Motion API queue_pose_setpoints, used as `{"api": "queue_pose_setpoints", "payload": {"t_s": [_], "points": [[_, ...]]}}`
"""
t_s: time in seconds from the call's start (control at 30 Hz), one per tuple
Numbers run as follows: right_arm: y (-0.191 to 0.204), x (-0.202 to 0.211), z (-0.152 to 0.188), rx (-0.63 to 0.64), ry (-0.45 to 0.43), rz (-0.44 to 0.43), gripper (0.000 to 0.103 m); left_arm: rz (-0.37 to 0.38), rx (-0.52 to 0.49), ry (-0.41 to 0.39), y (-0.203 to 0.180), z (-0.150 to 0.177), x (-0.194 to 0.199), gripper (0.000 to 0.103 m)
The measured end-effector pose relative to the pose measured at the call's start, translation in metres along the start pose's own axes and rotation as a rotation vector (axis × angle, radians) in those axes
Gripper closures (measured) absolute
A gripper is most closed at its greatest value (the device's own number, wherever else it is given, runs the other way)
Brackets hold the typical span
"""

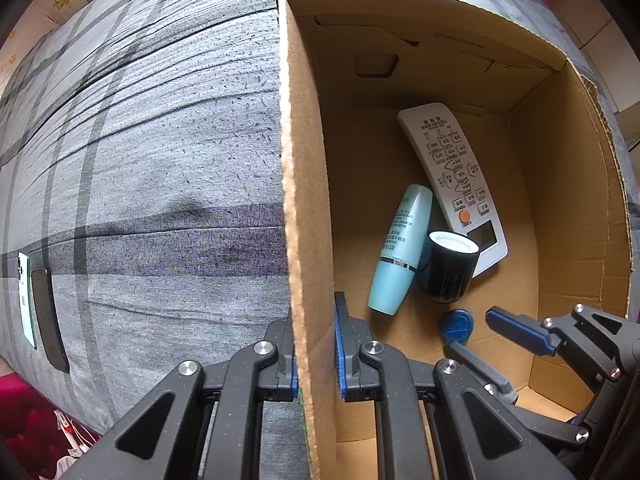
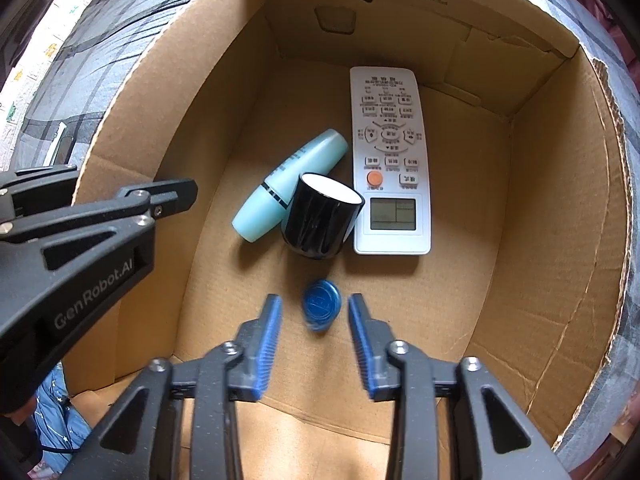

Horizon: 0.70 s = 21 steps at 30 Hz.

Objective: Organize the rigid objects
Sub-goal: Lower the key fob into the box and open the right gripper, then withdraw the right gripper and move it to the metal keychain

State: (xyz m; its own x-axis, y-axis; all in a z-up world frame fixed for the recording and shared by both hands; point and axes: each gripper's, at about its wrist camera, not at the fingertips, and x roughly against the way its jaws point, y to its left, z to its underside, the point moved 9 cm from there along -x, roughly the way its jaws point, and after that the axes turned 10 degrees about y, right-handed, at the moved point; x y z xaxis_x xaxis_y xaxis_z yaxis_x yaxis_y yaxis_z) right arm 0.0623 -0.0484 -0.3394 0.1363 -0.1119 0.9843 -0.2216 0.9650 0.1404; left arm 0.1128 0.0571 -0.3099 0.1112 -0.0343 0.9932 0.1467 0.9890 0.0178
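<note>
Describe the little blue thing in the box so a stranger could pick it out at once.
Look inside the open cardboard box, on its floor. Nearer than the white remote, the black cup and the pale teal bottle lies a small round cap, apart from them. It is the only deep blue item, and the smallest.

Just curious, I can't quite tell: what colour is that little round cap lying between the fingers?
Blue. The little round cap shows best in the right wrist view.

"genrobot.ai" stands in pale letters on the left gripper's (image 2: 176,196) black arm. print on the white remote (image 2: 390,160), teal bottle (image 2: 292,184) and far box wall (image 2: 416,0) is too small to read.
</note>
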Motion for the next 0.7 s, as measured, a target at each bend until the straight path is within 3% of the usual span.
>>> {"api": "queue_pose_setpoints", "payload": {"t_s": [0.7], "points": [[-0.017,0.054,-0.007,-0.008,-0.090,0.038,0.054,-0.004,-0.003,-0.001,-0.002,0.000,0.001,0.090]]}}
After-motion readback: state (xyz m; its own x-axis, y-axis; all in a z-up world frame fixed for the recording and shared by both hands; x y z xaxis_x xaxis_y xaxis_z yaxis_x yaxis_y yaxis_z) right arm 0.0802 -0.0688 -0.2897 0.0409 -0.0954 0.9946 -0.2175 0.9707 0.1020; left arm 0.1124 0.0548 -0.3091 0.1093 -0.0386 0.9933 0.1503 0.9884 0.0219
